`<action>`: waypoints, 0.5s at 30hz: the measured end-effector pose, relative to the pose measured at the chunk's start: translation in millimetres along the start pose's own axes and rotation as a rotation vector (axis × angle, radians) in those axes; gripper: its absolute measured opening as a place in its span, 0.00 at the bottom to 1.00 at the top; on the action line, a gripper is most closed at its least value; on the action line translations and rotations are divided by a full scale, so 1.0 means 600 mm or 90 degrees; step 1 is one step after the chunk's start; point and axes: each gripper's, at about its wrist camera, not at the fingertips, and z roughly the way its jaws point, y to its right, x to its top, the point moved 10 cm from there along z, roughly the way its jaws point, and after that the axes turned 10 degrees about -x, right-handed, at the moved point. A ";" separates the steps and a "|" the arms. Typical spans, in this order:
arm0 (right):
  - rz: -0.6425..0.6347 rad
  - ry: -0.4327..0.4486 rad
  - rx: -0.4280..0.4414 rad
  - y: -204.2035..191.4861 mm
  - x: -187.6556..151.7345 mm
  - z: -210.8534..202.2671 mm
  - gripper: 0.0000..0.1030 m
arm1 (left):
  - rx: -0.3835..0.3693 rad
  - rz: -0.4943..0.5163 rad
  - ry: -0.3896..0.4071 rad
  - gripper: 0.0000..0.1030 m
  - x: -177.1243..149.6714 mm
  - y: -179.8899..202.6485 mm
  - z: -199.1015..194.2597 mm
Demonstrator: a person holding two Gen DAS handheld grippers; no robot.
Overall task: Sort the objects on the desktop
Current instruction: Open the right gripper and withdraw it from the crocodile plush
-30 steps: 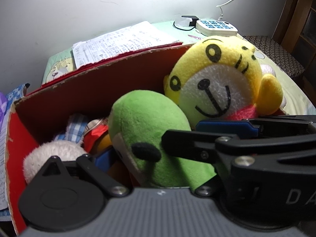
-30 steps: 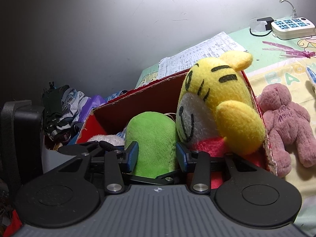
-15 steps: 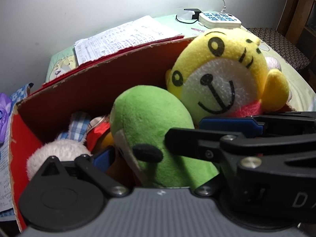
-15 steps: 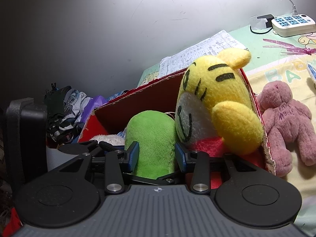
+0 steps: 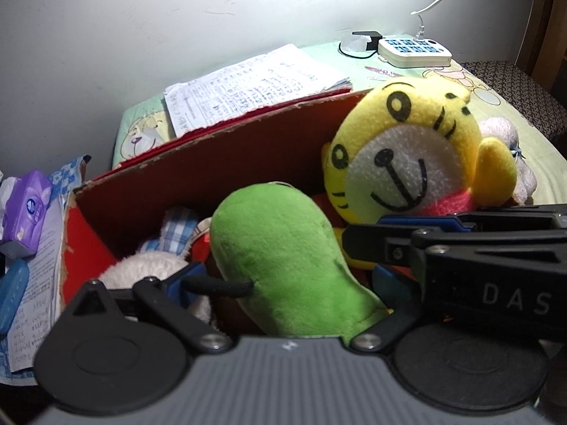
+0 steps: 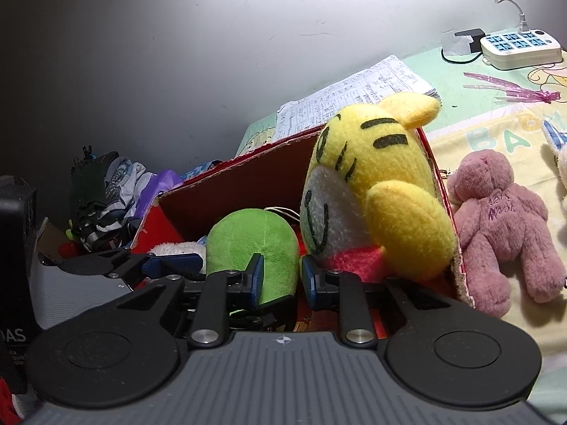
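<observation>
In the red cardboard box, packed tight: green plush toy at the middle, yellow tiger plush at the right end, white fuzzy plush low at the left, a scrap of checked fabric behind that. Stands taller than the rim, the tiger, leaning at the box's right wall. Outside the box, just beside that wall on the patterned tablecloth: pink bear plush, lying on its front.

Left gripper: spread wide, one finger either side of the green plush; cannot tell whether the pads press it. Right gripper: fingers parted by only a narrow gap, aimed between green plush and tiger, apparently with nothing pinched, though the gap is dark. Crosses the left wrist view from the right, hiding the tiger's lower body.

Behind the box: a stack of handwritten papers, then a white power strip by the wall. Left of the box: a purple tissue pack, cut off at the frame edge. Box bottom hidden under the toys; dark clutter beyond the box in the right wrist view too dim to name.
</observation>
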 end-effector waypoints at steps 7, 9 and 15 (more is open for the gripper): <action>0.033 0.006 0.019 0.009 0.006 -0.017 0.24 | -0.039 -0.026 0.002 0.98 0.001 0.008 0.004; 0.042 0.010 0.024 0.012 0.007 -0.022 0.24 | -0.042 -0.024 0.008 0.98 0.003 0.010 0.003; 0.060 0.025 0.033 0.018 0.013 -0.035 0.25 | -0.052 -0.014 0.026 0.98 0.010 0.025 0.005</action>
